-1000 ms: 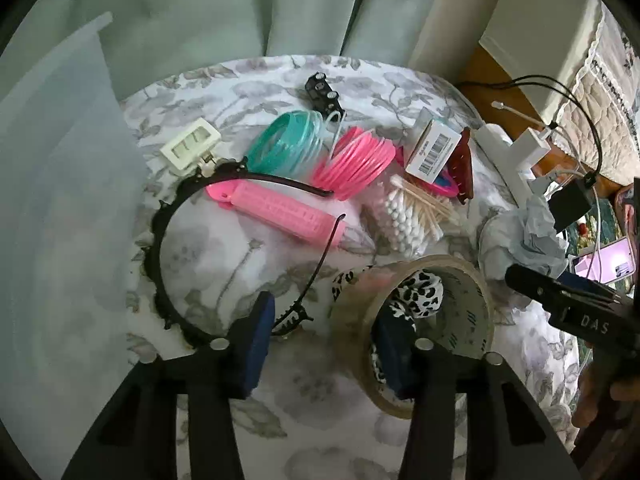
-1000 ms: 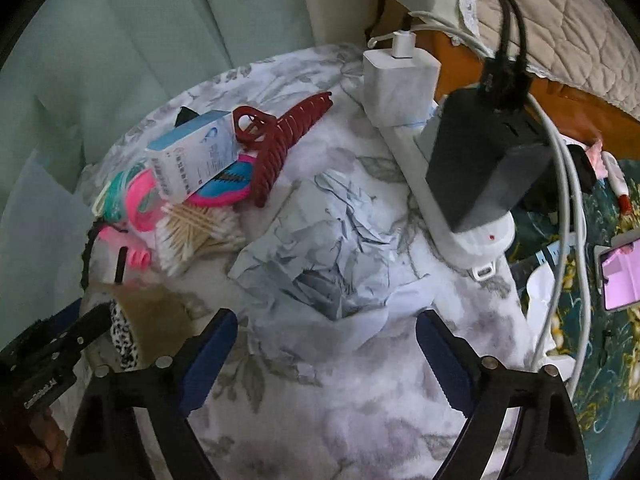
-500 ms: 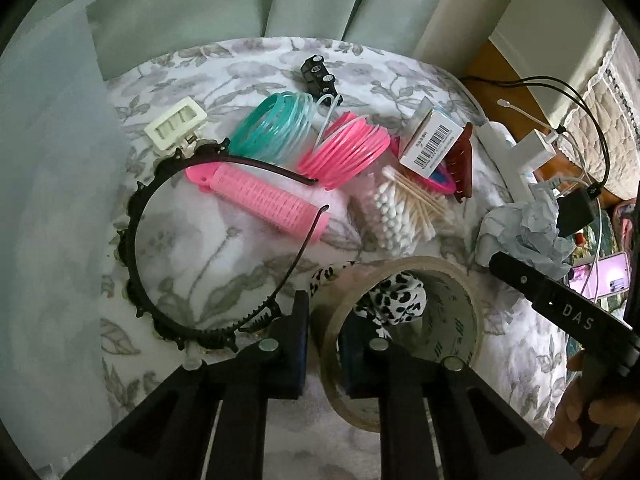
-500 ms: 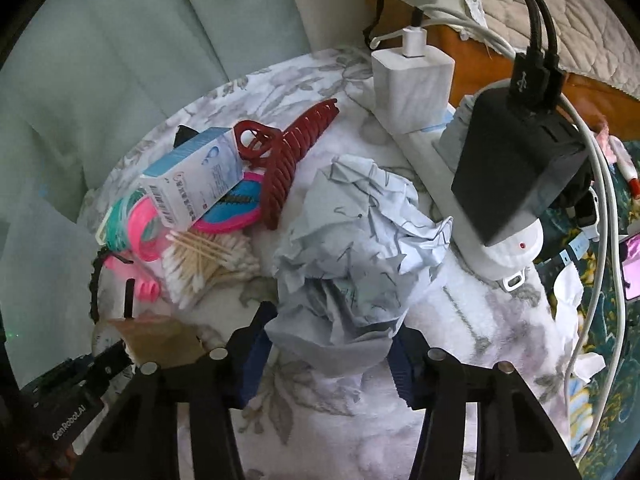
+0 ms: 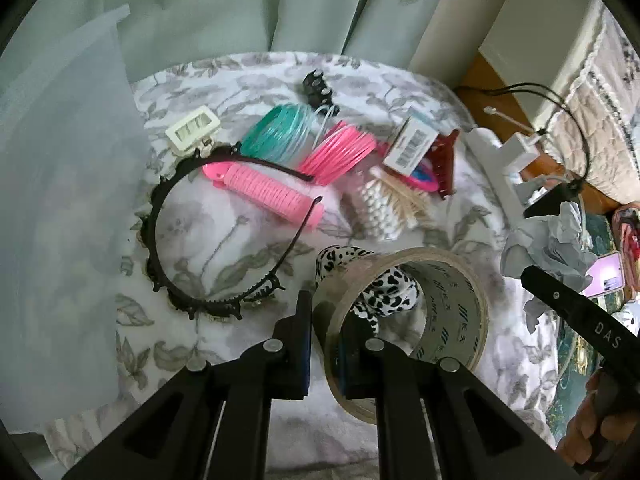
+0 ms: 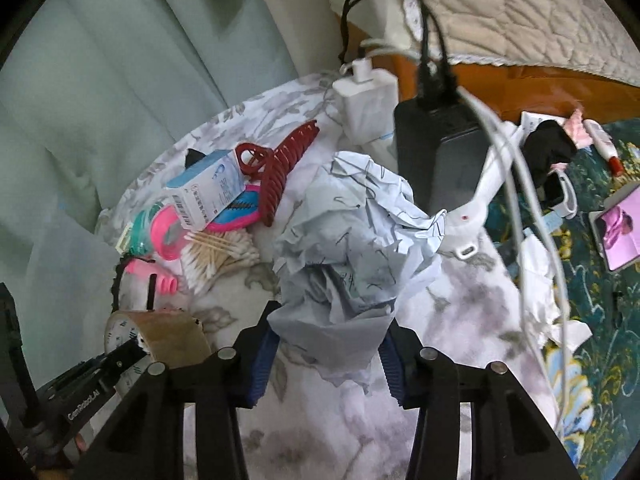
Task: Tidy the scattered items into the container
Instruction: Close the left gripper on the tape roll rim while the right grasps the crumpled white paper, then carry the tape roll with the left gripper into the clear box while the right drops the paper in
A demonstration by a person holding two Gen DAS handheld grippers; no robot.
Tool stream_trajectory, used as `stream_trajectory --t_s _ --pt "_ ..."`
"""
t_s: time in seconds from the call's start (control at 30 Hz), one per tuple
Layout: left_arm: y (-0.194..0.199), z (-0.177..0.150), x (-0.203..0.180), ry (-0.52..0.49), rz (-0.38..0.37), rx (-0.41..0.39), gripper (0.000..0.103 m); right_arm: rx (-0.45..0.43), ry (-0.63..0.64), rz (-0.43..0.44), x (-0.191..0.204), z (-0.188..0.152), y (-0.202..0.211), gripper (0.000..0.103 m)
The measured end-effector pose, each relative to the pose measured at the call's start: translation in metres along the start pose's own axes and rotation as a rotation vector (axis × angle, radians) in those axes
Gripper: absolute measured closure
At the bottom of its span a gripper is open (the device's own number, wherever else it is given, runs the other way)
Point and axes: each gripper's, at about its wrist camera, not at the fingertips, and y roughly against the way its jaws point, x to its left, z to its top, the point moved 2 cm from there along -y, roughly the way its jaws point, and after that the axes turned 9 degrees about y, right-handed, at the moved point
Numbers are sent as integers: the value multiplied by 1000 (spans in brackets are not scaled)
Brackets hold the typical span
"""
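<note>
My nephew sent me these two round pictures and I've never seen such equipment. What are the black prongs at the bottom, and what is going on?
No robot here: a person holds a two-fingered tool in each hand, each with a wide-angle camera looking along its fingers. In the left hand's picture, the left tool is clamped on the wall of a tape roll. In the right hand's picture, the right tool has just closed on crumpled paper. On the flowered cloth lie a black headband, a pink hair roller, cotton swabs and a red hair clip.

Likely home bedroom, quilted bed [image 6: 520, 12], curtains [image 5: 280, 4]
</note>
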Motion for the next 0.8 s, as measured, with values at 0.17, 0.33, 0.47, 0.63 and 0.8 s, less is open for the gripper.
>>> stream_trajectory --t_s 0.17,0.33,0.47,0.63,0.8 --pt "22 0 -1 0 -28 -46 93 -39 15 -1 8 3 18 53" --pt "43 0 2 7 -59 -88 93 -77 45 -10 20 4 40 53" --pt "59 1 7 14 -83 -124 93 -103 70 -12 33 6 53 53" --pt "88 4 18 35 -90 -201 93 -140 116 -4 54 9 73 53" --pt "121 6 39 75 -110 -295 93 -183 174 14 83 9 92 53"
